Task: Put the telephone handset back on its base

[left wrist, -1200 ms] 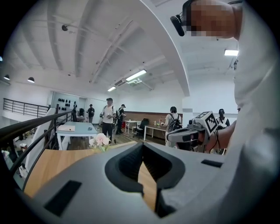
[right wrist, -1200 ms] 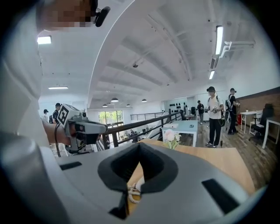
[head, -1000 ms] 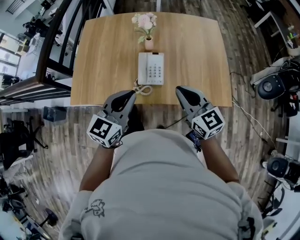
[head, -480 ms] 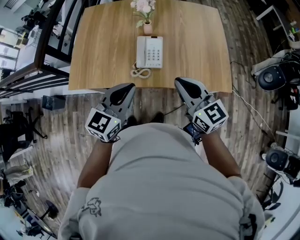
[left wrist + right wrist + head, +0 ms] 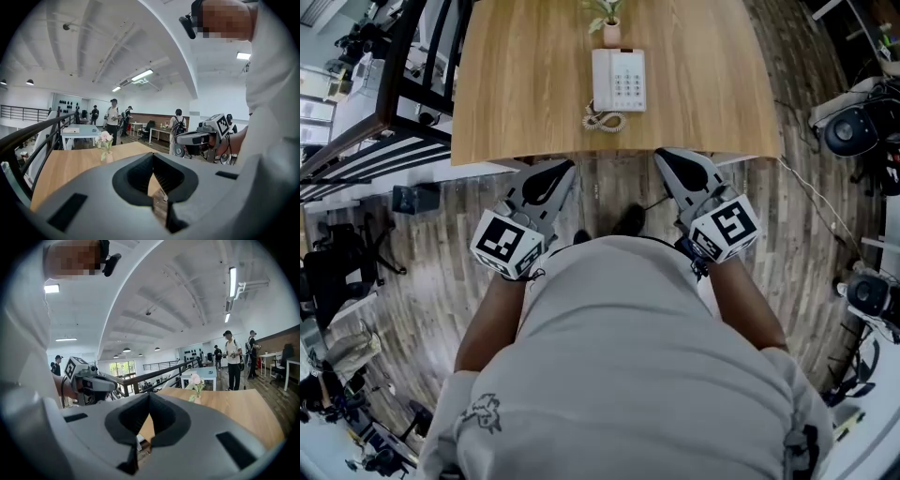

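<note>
A white telephone [image 5: 619,80] sits on the wooden table [image 5: 516,84], with its handset [image 5: 601,80] lying along the left side of the base and a coiled cord [image 5: 603,120] in front. My left gripper [image 5: 559,170] and right gripper [image 5: 667,156] are held close to my body over the floor, short of the table's near edge and well apart from the phone. Both are shut and hold nothing. In the left gripper view my own jaws [image 5: 152,155] meet at the tips; the right gripper view shows the same [image 5: 149,393].
A small vase of pink flowers [image 5: 610,33] stands behind the phone. A dark railing [image 5: 412,84] runs along the table's left side. Office chairs [image 5: 853,131] and cables lie on the floor at the right. Several people stand at desks far behind [image 5: 112,117].
Both grippers have drawn back from the table's front edge and are now over the floor. The table and phone lie farther away. The jaws stay shut.
</note>
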